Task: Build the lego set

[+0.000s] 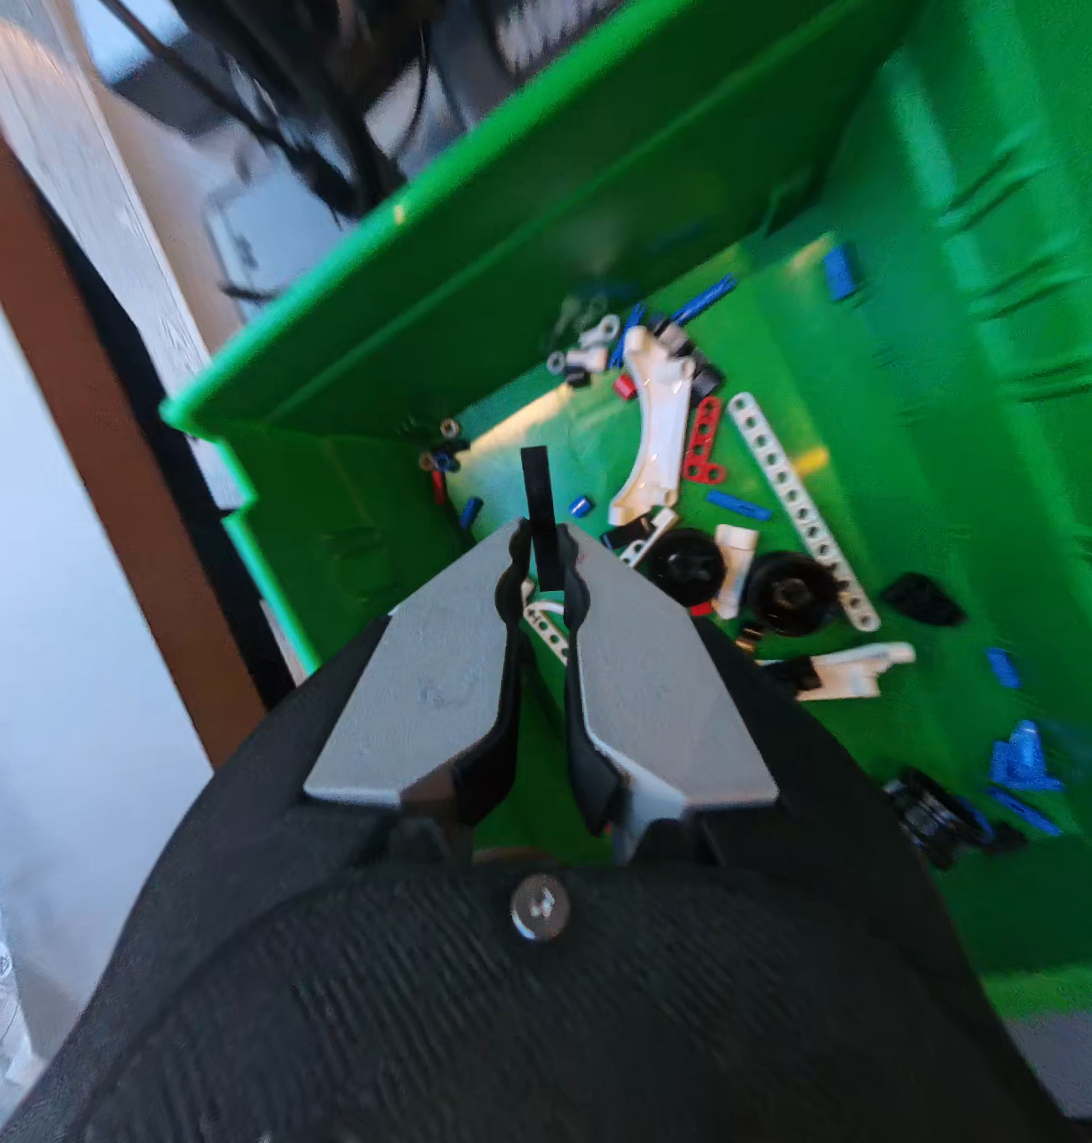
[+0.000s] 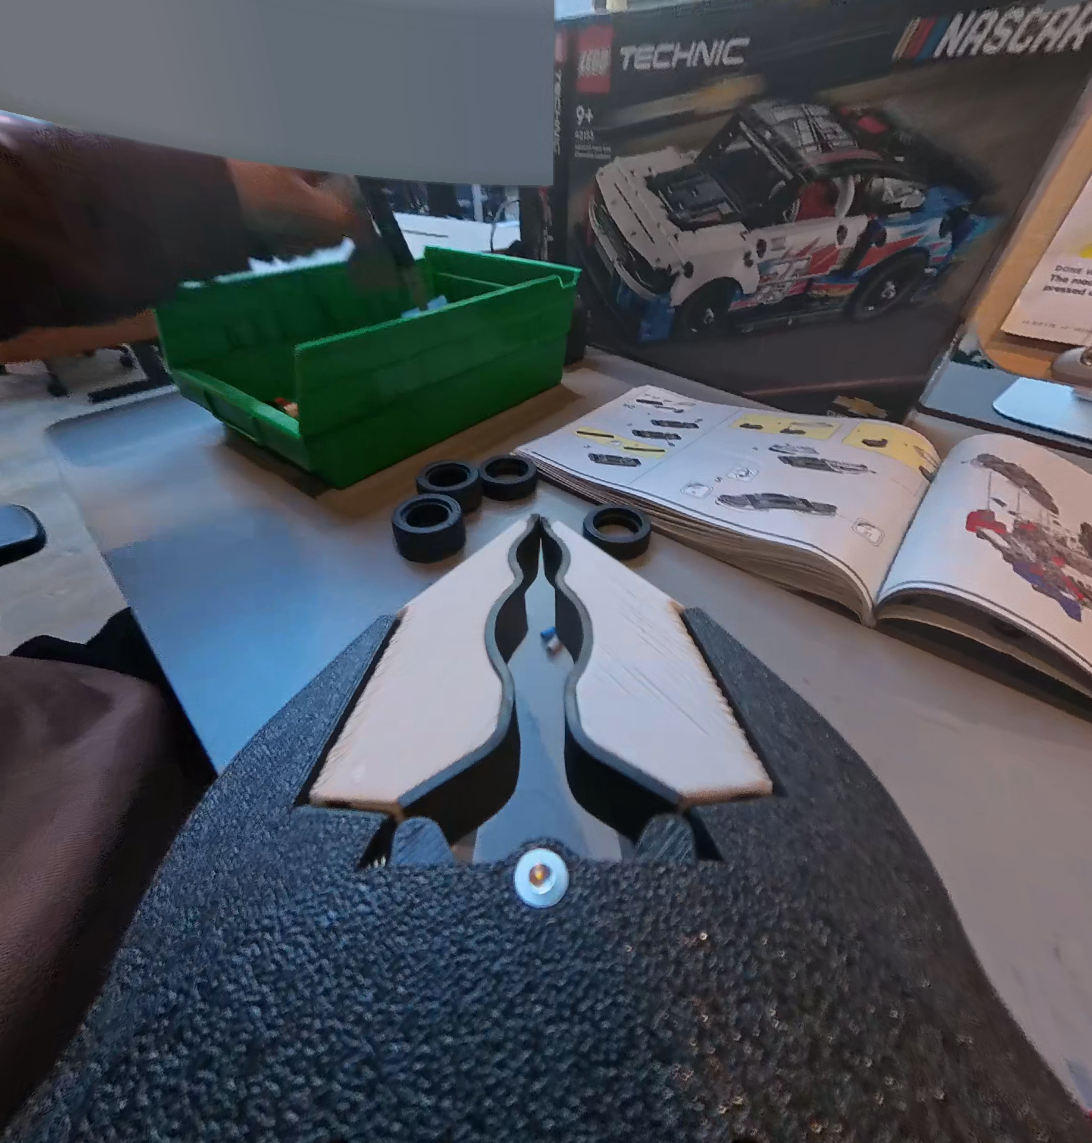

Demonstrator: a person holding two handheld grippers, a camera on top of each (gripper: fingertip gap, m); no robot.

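a: left tongs (image 1: pixel 542 537)?
b: clamped on a flat black lego strip (image 1: pixel 540 516), above the green plastic bin (image 1: pixel 531 204) w/ loose pieces.
a: right tongs (image 2: pixel 540 522)?
b: tips closed, empty, over the bench (image 2: pixel 252 587); four black rubber tyres (image 2: pixel 429 527) just beyond.

Bright daylight, motion-blurred, fisheye-warped edges.

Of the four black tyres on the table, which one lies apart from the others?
The tyre just right of the right gripper tips, beside the open instruction booklet. The other three cluster together left of the tips.
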